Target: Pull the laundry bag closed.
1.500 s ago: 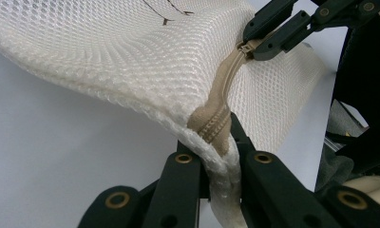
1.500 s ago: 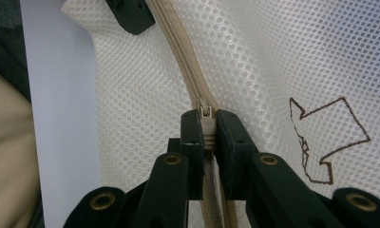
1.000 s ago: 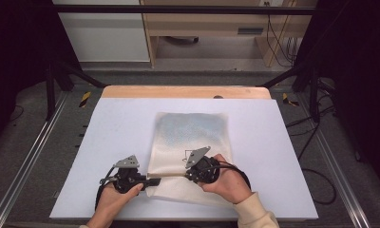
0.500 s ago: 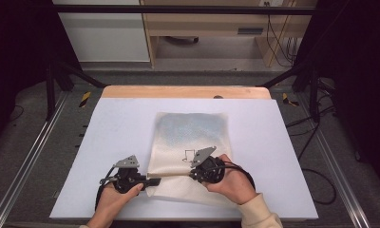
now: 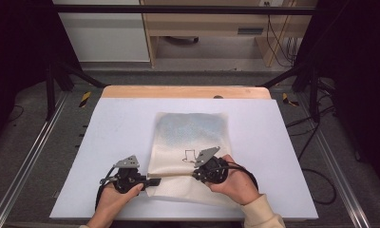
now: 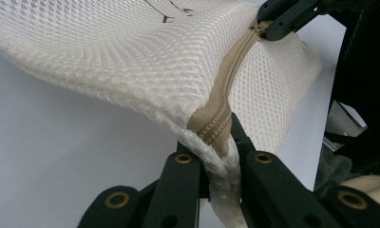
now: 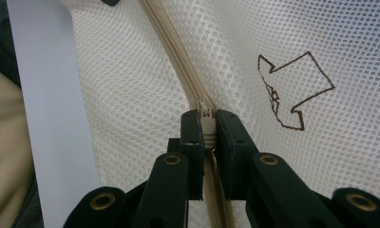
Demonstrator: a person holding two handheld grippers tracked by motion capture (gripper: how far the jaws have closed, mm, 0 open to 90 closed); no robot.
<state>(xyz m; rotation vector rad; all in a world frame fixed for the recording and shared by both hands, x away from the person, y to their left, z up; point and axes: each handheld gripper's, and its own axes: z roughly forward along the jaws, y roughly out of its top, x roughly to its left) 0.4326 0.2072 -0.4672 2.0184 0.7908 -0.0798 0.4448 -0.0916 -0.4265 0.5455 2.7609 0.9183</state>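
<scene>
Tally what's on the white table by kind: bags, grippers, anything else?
Mesh bag: 1
Grippers: 2, left gripper shut on the bag's zipper end, right gripper shut on the zipper pull
Anything else: 0
Total: 3

Overhead view; two close gripper views

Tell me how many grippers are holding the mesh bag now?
2. The left gripper clamps the mesh bag at its near-left corner, on the zipper's end. The right gripper pinches the zipper pull farther along the zipper.
</scene>
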